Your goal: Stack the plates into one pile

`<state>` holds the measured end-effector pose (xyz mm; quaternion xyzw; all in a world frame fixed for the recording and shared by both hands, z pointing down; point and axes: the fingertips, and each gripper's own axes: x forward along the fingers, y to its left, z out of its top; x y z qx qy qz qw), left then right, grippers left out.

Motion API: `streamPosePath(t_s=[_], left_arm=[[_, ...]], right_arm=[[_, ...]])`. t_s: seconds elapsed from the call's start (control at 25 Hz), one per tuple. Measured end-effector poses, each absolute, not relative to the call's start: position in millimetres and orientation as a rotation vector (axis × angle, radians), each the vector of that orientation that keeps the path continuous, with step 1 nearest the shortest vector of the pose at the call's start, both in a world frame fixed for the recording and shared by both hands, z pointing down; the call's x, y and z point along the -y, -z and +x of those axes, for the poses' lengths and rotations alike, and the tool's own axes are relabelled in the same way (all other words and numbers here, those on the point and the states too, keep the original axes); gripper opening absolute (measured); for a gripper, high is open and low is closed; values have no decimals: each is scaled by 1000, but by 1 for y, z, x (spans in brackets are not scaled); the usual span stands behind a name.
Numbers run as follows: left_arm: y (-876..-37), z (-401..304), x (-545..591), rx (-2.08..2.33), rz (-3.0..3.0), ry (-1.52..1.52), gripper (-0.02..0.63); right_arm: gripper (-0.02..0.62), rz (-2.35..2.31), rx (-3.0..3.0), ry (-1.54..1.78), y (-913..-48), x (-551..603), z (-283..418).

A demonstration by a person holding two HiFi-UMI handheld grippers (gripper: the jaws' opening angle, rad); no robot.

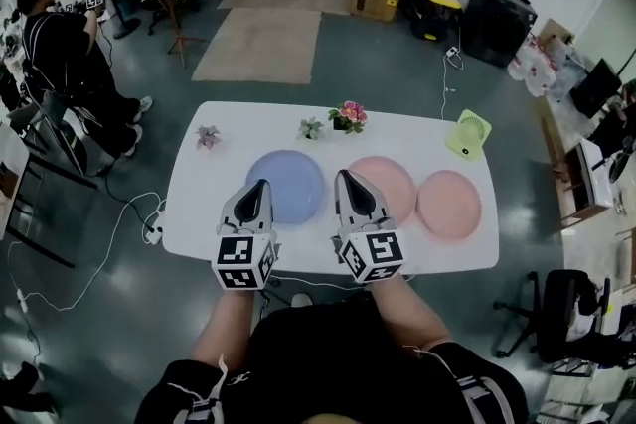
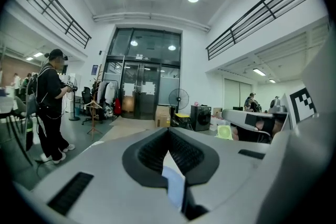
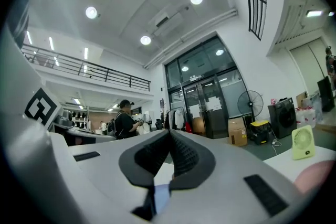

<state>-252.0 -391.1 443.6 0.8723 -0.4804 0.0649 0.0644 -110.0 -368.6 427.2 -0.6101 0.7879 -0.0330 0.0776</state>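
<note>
- Plates: three, flat on the white table [image 1: 189, 213] in a single row and not stacked — one blue plate [image 1: 293, 176] on the left, a pink plate [image 1: 393, 184] in the middle, and a second pink plate [image 1: 449, 206] on the right.
- Grippers: two. The left gripper [image 1: 263, 184] has its jaws pressed together with nothing between them, its tip over the near side of the blue plate. The right gripper [image 1: 341, 174] is likewise closed and empty, lying over the gap between the blue plate and the middle pink one.
- Small flower ornaments: three along the far side of the table — a pale one [image 1: 207, 136], a small one [image 1: 311, 127], and a pink one [image 1: 349, 116].
- Green desk fan [image 1: 468, 134]: one, at the far right corner of the table.
- Hard to make out: the grippers cover the near edge of the blue plate and the left rim of the middle pink plate. Whether the two pink plates touch cannot be told.
- In each gripper view, only a pale blue sliver shows below the closed jaws.
</note>
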Motion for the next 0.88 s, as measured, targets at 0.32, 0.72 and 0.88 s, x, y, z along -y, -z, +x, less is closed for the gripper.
streamPosePath(t_s=[0.32,0.72,0.88], left_arm=[[-433,-244,399,1724,2497,-198,12],[-433,-254,384,1916,2371,-265,12],[-439,-271,378,1975,2294,-255,12]], right_arm=[[17,-1589,-2549,88,-422,403,-94],[191,-1158,-2895,-55,-450,404,-152],[210,-1052,-3104,-122,-495,399,-187]])
